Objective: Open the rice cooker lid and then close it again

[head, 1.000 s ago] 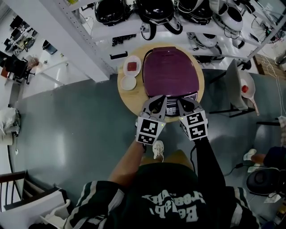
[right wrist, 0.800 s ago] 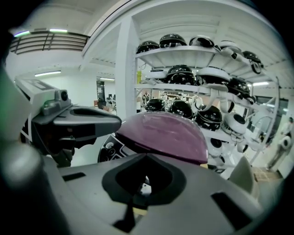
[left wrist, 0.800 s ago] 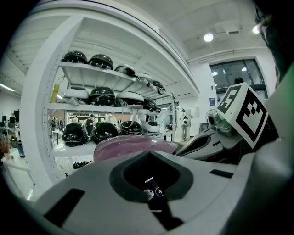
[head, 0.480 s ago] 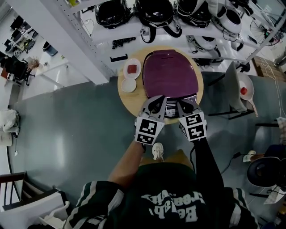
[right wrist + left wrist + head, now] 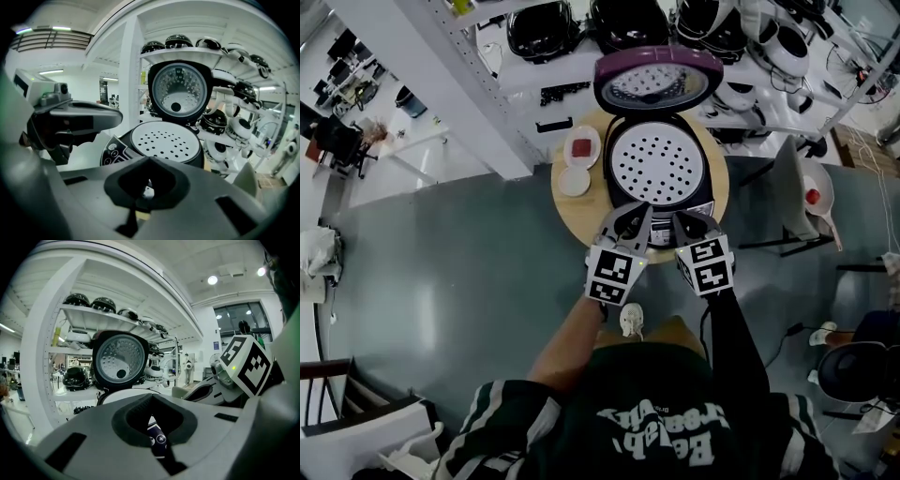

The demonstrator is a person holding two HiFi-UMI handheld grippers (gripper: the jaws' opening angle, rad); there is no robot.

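Beside two small white dishes (image 5: 574, 182), the purple lid (image 5: 657, 82) of the black rice cooker (image 5: 660, 178) is standing open; left gripper (image 5: 630, 212), right gripper (image 5: 688, 219) are showing closed, empty.

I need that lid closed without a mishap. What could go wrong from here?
The purple rice cooker lid stands upright at the far side, so a tool must reach across the open black cooker body; the shut left tool and right tool can only push, and may slip off. The cooker fills much of the round wooden table; a shove might knock the two small white dishes beside it.
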